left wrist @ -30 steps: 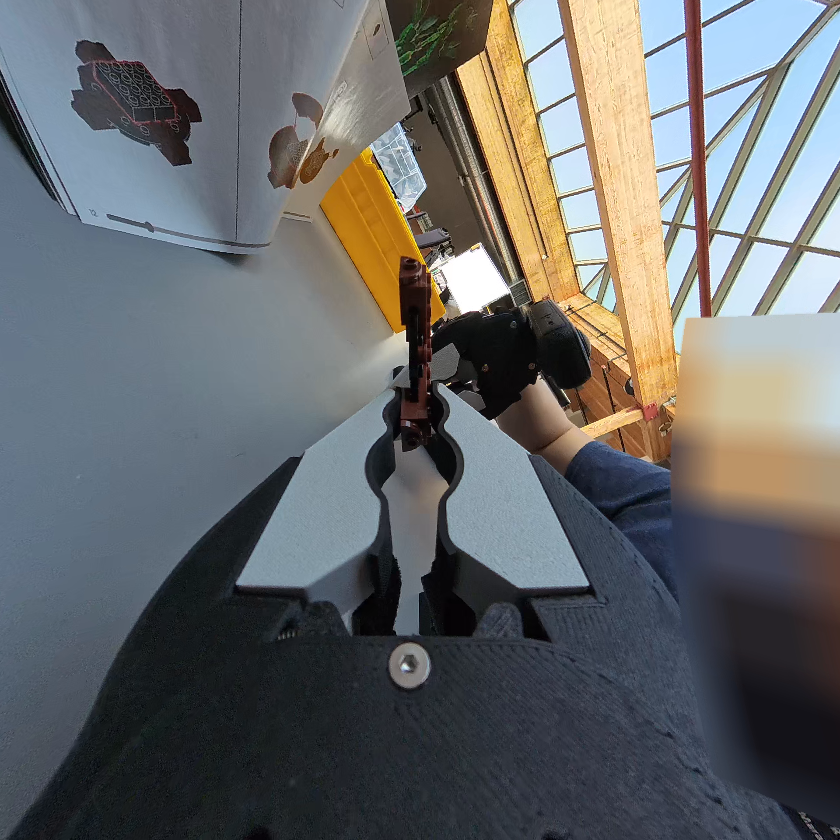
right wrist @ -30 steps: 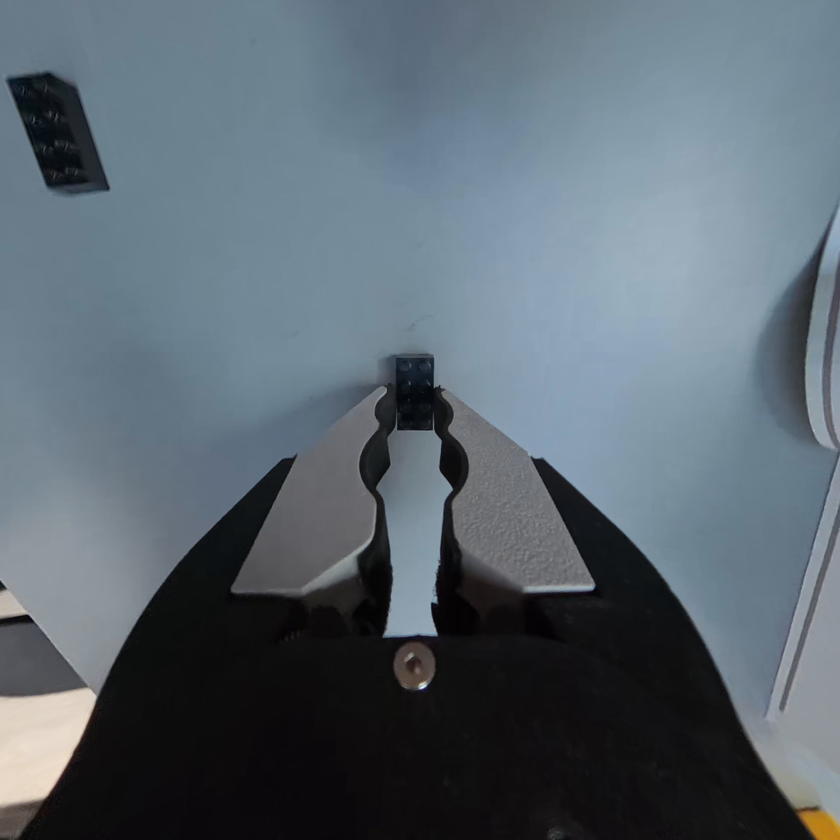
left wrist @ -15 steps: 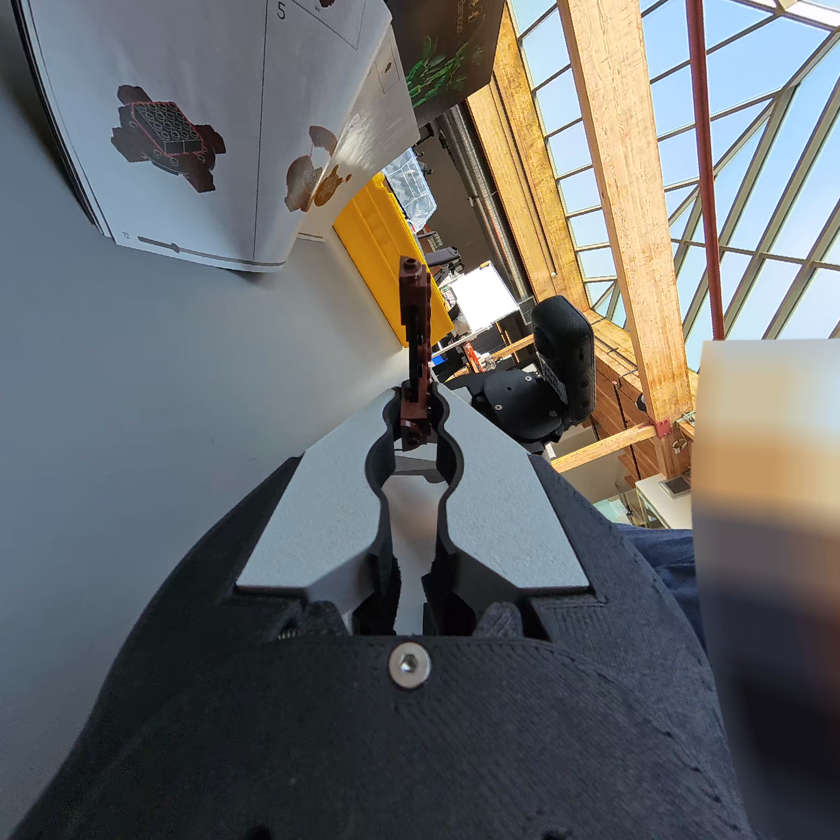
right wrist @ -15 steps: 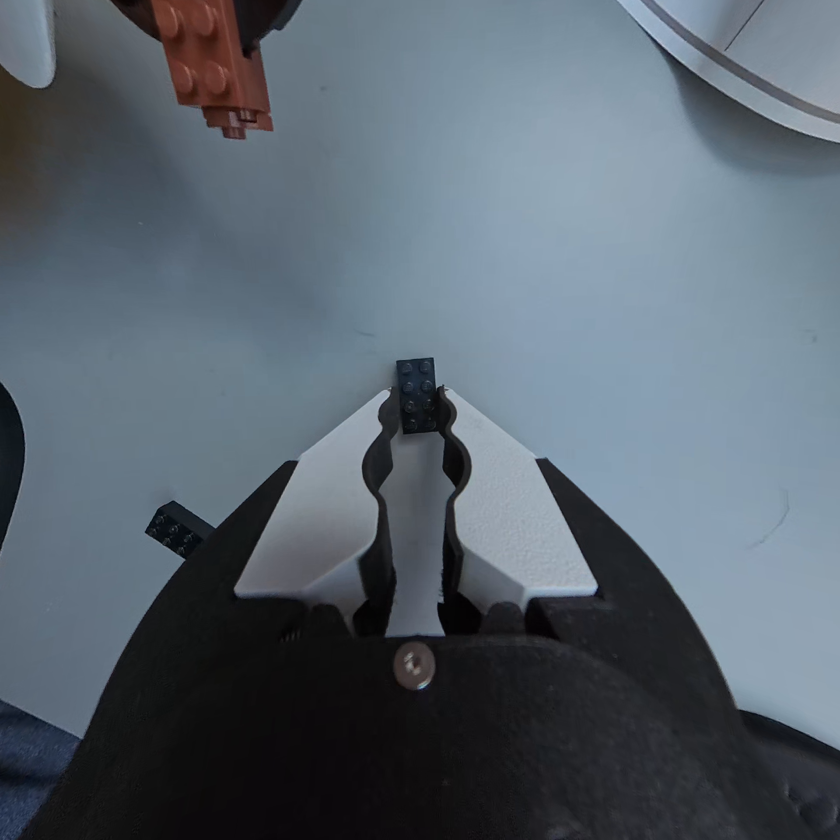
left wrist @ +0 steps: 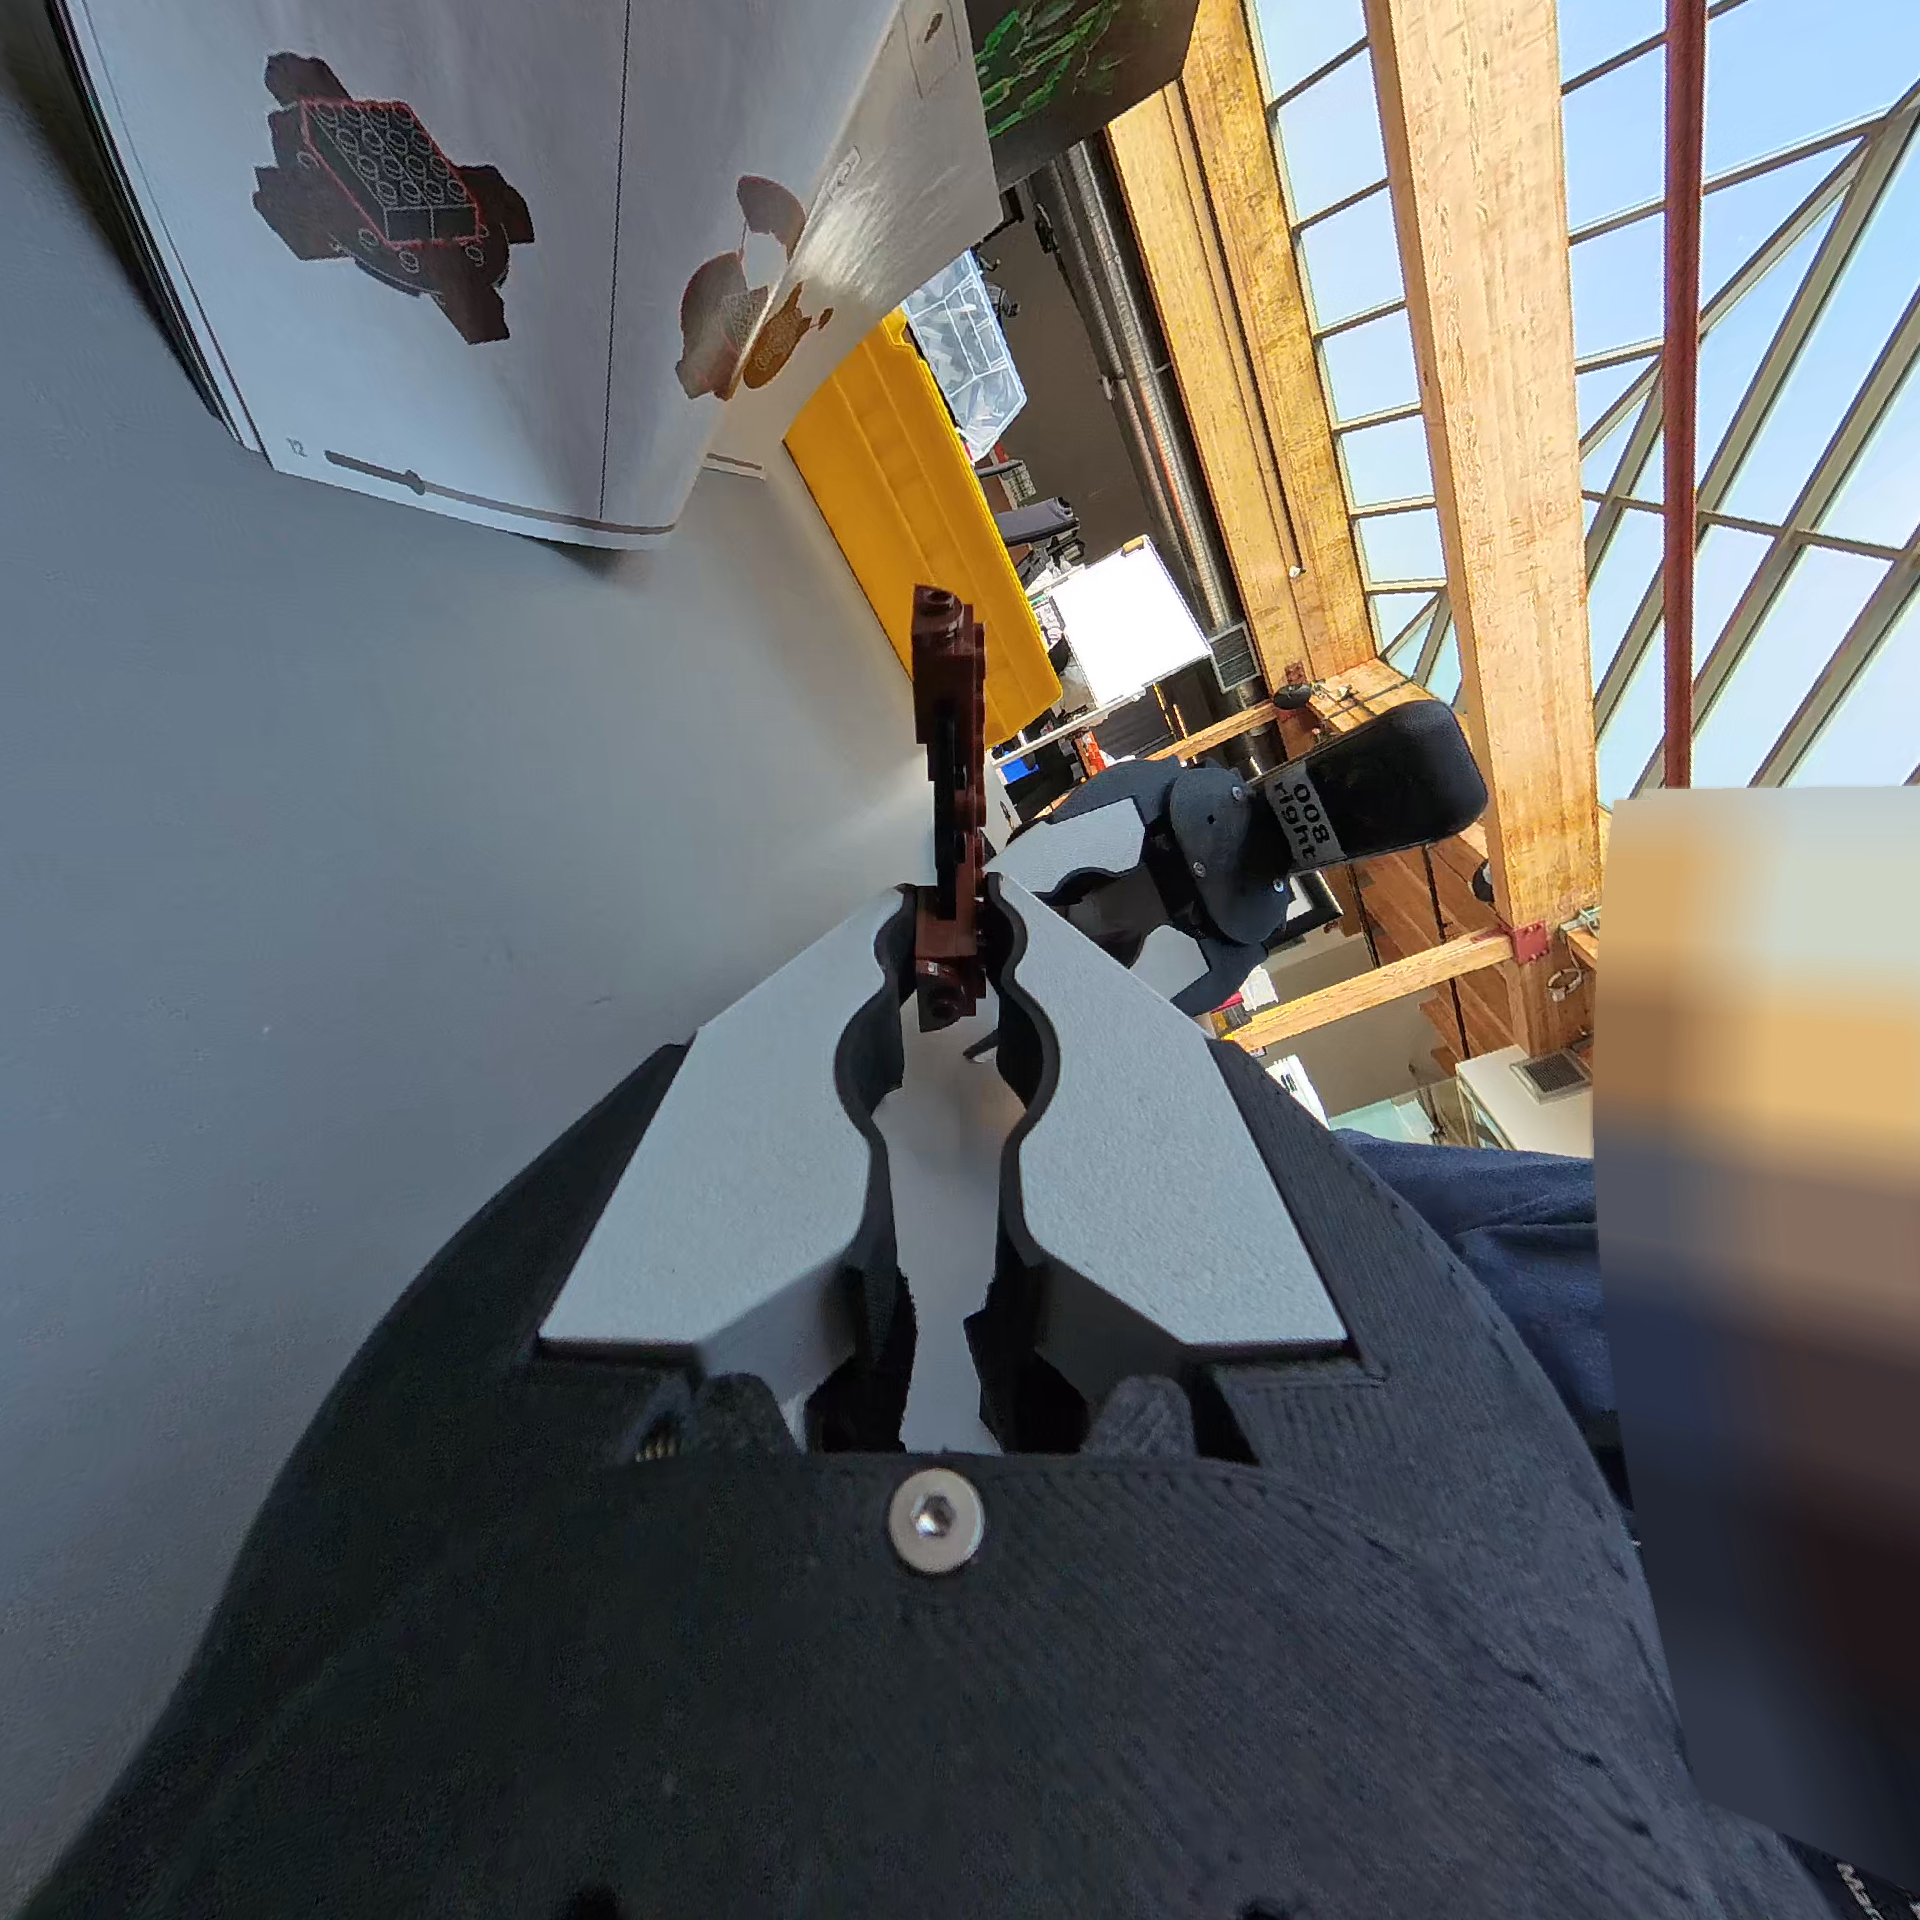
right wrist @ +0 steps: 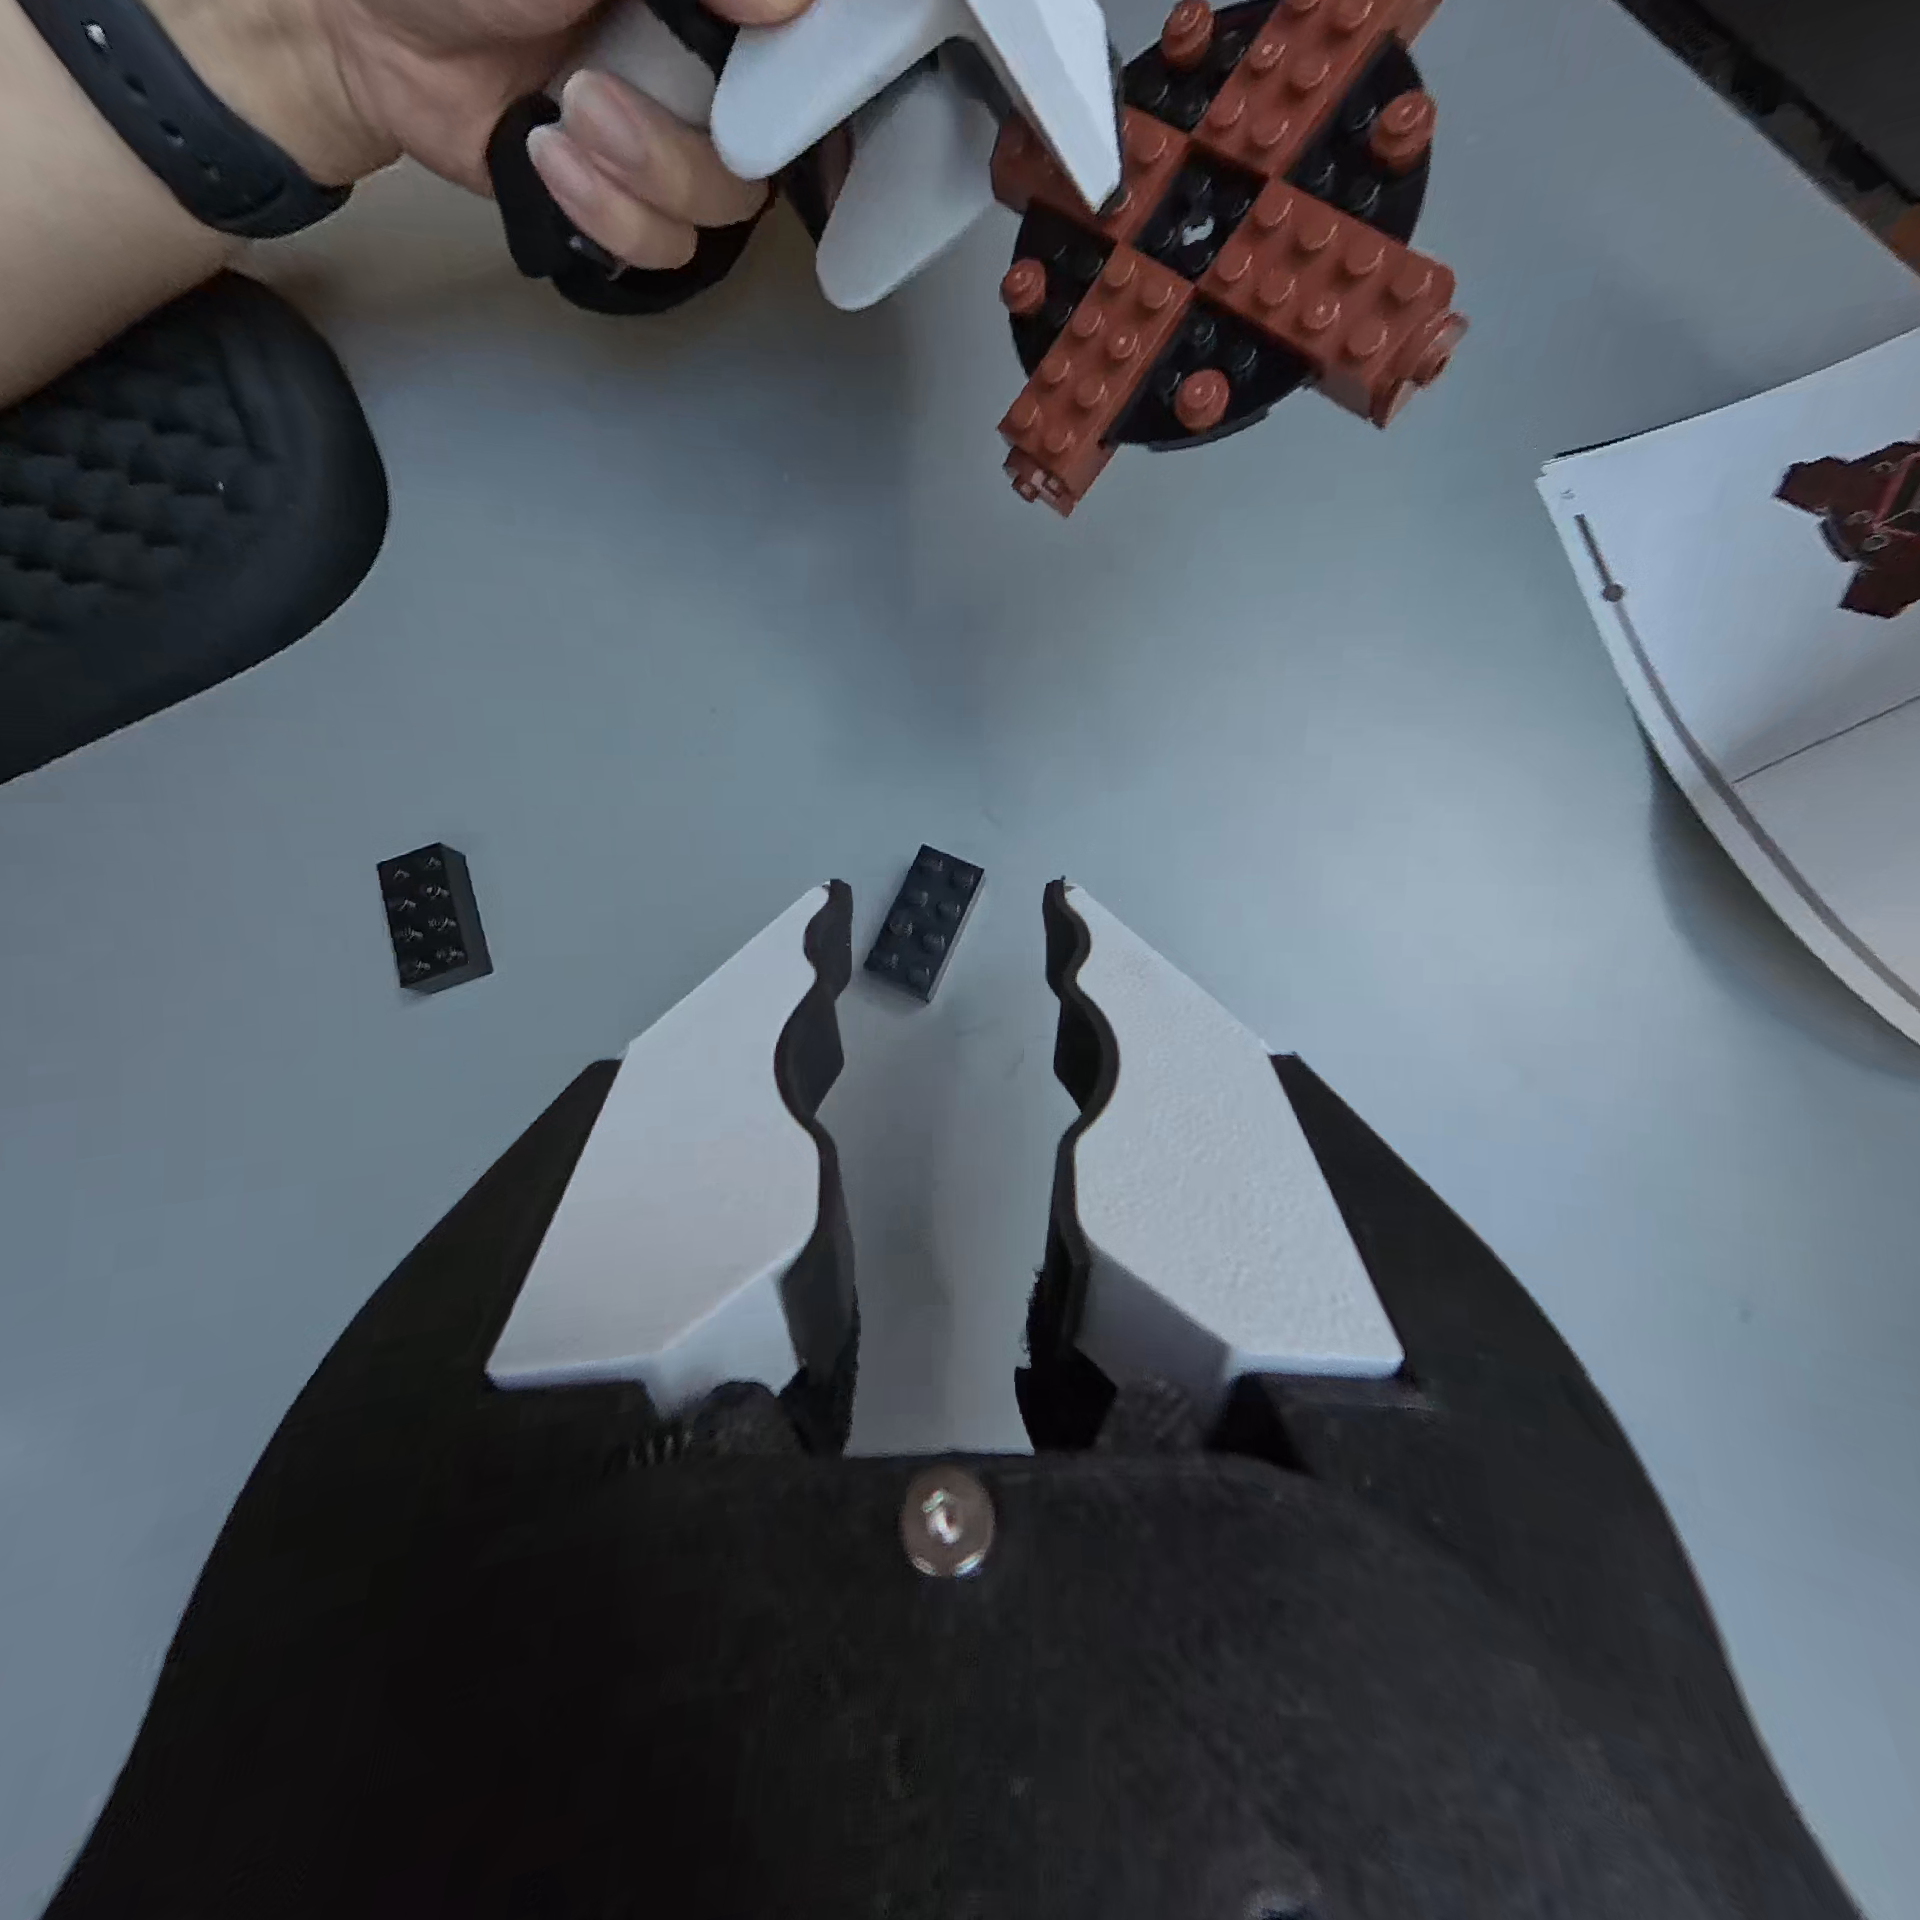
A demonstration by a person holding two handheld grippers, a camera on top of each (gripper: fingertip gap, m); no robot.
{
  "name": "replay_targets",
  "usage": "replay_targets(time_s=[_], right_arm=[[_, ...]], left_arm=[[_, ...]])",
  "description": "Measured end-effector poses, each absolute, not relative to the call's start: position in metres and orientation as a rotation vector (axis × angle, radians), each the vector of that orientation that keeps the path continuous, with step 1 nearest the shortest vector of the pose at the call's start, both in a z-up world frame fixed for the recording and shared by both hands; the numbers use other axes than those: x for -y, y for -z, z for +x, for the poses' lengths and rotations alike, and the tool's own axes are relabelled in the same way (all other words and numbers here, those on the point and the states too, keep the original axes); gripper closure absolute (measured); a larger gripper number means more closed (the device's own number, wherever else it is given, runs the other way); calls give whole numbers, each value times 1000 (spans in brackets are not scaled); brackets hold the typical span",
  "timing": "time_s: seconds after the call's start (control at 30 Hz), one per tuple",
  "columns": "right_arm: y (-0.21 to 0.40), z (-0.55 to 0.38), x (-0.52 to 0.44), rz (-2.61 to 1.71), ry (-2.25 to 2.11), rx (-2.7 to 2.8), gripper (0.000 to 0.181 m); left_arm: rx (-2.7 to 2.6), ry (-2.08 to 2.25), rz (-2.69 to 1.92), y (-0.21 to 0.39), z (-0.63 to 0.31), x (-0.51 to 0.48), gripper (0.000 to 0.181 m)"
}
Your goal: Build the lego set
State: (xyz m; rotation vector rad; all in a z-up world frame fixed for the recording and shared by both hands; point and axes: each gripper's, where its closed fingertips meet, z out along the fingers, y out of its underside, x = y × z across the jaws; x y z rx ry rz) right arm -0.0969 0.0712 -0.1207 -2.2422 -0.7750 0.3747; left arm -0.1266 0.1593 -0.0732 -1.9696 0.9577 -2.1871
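The left gripper [left wrist: 948, 914] clamps a brown-and-black lego assembly [right wrist: 1226, 249] by its edge, held above the grey table [right wrist: 1247, 779]. Nearer the camera than that assembly, the right gripper [right wrist: 945, 904] stands released, a small black brick [right wrist: 923, 923] lying on the table between its fingertips. A second black brick [right wrist: 431, 916] lies to its left; an instruction booklet [right wrist: 1766, 727] sits at the right.

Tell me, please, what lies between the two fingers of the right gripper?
In the right wrist view, a small black brick lies flat on the grey table between the open fingers of the right gripper, nearer the left finger, seemingly untouched.
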Motion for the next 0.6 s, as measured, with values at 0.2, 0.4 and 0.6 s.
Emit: replay_targets(time_s=[0.2,0.4,0.6], right_arm=[[133,-96,-56,-2295,-612,870,145],[144,-100,-50,-2325,-698,910,145],[150,-110,-45,-2320,-701,985,152]], left_arm=[[-962,2171,-1981,76,-126,-160,173],[-963,2168,-1986,77,-126,-160,173],[-956,2174,-1985,77,-127,-162,173]])
